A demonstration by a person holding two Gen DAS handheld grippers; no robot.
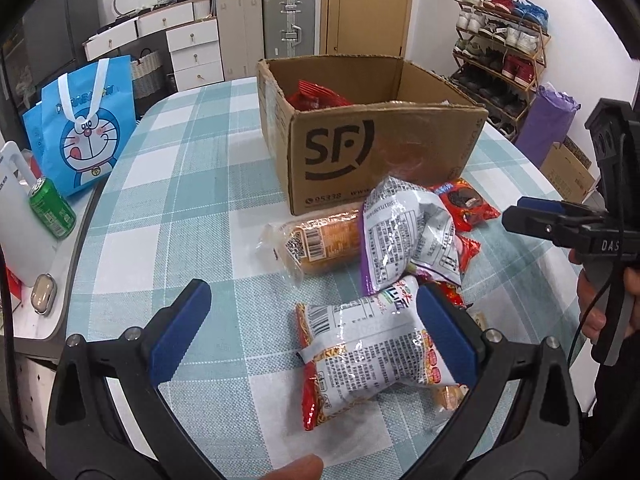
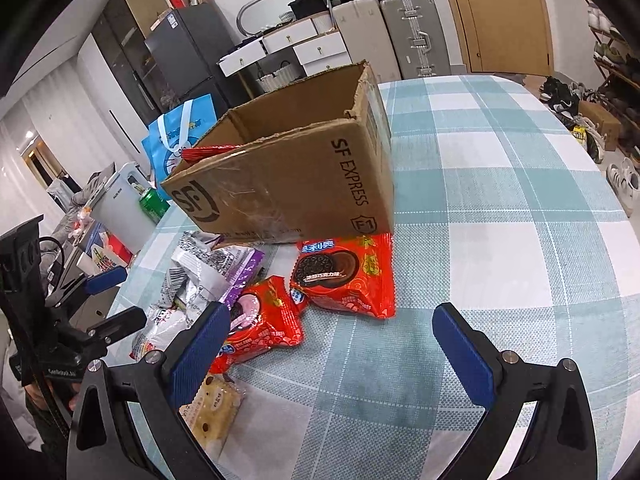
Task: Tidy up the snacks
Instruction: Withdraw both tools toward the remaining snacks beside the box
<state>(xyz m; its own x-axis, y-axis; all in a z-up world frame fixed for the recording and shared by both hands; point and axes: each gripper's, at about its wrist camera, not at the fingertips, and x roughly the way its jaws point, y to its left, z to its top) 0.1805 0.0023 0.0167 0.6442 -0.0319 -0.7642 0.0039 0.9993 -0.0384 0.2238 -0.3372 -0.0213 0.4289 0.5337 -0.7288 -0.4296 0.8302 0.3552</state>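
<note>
An open SF cardboard box (image 1: pixel 360 140) stands on the checked table with a red snack pack (image 1: pixel 316 96) inside; it also shows in the right wrist view (image 2: pixel 288 180). Loose snacks lie in front of it: a bread roll pack (image 1: pixel 316 240), a silver-purple bag (image 1: pixel 404 232), a noodle pack (image 1: pixel 372 348). My left gripper (image 1: pixel 312 312) is open just above the noodle pack, which lies beside its right finger. My right gripper (image 2: pixel 332 328) is open and empty over the cloth, beside two red cookie packs (image 2: pixel 348 276) (image 2: pixel 260 320) and a small cracker pack (image 2: pixel 212 404).
A green can (image 1: pixel 52 208) and a blue Doraemon bag (image 1: pixel 84 124) stand off the table's left edge. A shoe rack (image 1: pixel 500 60) stands at the far right, drawers and suitcases (image 1: pixel 288 24) behind. Bare checked cloth (image 2: pixel 500 200) lies right of the box.
</note>
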